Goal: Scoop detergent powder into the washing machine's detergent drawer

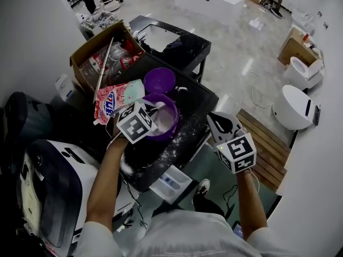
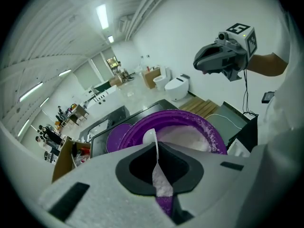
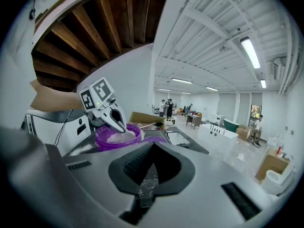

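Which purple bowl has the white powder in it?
The front purple bowl, where the left gripper holds a white scoop. White powder lies in it, while the back purple bowl behind it is empty.

A black tabletop [image 1: 195, 103] is seen, dusted with spilled white powder [image 1: 174, 146], which is thickest toward the near edge and the near-left corner. Near the middle a purple tub [image 1: 172, 110] is stood upright, filled with the same white powder. Just behind it, toward the far edge, a round purple lid [image 1: 159, 80] is laid flat; whether it touches the tub cannot be told. Along the left edge a pink and white detergent bag [image 1: 115, 98] is laid on its side, one end reaching the tub. At the far-left corner an open cardboard box [image 1: 88, 50] is set; whether it rests on the tabletop or beside it cannot be told.
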Action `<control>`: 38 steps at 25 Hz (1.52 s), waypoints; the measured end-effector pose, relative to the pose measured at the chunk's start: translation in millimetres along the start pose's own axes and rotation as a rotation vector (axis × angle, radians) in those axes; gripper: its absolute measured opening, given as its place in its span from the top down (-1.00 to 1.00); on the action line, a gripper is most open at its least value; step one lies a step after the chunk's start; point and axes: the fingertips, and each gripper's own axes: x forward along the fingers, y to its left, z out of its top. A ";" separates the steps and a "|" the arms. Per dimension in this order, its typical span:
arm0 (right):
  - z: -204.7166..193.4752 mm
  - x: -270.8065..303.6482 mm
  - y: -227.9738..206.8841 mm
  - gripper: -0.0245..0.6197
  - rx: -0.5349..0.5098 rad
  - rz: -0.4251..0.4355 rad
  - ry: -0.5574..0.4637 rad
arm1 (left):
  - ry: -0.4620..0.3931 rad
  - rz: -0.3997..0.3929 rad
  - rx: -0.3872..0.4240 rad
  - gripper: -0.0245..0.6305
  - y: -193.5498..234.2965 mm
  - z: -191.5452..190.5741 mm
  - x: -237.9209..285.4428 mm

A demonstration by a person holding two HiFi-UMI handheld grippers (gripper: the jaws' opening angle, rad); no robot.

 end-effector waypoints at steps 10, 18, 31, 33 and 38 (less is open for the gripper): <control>-10.0 0.9 -13.8 0.91 0.013 -0.010 0.002 | 0.069 -0.051 -0.006 0.88 -7.6 -1.0 18.1; -13.6 -1.0 -18.9 0.91 0.017 -0.027 0.002 | 0.096 -0.143 0.001 0.88 -22.7 0.1 25.4; -15.6 -7.4 -20.8 0.91 0.020 -0.054 0.003 | 0.120 -0.221 0.027 0.88 -38.4 -0.2 26.6; -15.4 -7.2 -20.9 0.91 0.017 -0.056 0.002 | 0.122 -0.228 0.033 0.88 -40.2 0.0 25.3; -13.3 -8.4 -17.7 0.91 0.020 -0.053 -0.004 | 0.114 -0.248 0.024 0.88 -46.5 1.2 19.1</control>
